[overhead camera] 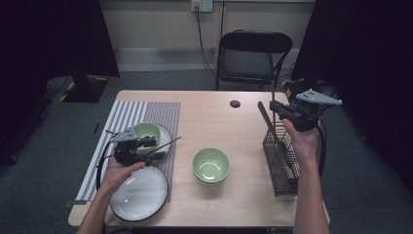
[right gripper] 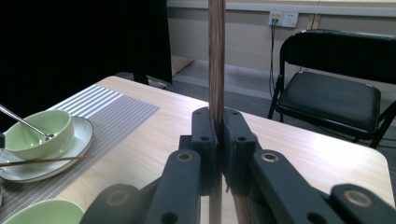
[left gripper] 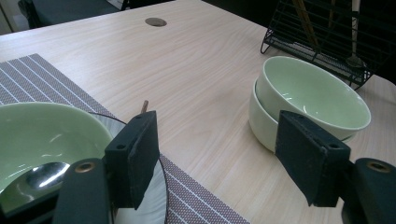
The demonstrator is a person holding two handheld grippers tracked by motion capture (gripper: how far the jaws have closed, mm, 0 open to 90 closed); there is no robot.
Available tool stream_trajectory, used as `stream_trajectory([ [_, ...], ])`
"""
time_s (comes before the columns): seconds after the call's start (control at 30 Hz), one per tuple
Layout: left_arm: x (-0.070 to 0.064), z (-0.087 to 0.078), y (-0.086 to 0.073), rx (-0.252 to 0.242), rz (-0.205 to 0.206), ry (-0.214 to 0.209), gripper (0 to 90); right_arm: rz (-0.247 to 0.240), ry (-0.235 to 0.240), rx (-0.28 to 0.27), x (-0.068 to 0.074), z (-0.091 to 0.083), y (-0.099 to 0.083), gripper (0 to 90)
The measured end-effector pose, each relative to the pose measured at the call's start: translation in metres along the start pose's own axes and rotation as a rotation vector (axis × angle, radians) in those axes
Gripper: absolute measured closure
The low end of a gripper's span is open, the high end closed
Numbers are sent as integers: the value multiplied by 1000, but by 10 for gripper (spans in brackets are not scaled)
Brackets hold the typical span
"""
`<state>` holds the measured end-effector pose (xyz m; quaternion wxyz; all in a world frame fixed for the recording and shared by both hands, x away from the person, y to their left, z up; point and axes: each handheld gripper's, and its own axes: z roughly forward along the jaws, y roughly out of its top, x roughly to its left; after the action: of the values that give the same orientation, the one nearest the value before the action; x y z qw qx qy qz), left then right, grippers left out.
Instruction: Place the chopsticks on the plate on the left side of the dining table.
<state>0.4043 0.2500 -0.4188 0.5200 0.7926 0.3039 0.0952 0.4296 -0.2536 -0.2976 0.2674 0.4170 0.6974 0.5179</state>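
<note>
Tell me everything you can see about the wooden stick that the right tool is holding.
The wooden stick is slim, straight and brown, with visible grain. It stands upright, clamped between the shut jaws of the right tool, above the black wire rack at the table's right side. Its top and bottom ends are out of frame in the right gripper view.

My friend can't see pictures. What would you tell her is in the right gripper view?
The right gripper is shut on a wooden stick that stands straight up between its black jaws. Past it lies a light wooden table with a striped placemat, where a green bowl sits on a plate. A black folding chair stands beyond.
</note>
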Motion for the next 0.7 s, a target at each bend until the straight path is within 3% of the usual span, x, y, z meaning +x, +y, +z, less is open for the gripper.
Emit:
stream_trajectory([
  [0.17,0,-1,0,-9,-3,0,312,-25,5,-37,7,-5,18,853],
  [0.27,0,-3,0,-21,3,24,333,-38,9,-56,10,-8,24,853],
  [0.43,0,-4,1,-34,-6,16,338,-54,63,-92,23,-8,35,854],
  [0.7,-3,-5,3,-50,-11,-10,362,-53,151,-80,44,11,30,854],
])
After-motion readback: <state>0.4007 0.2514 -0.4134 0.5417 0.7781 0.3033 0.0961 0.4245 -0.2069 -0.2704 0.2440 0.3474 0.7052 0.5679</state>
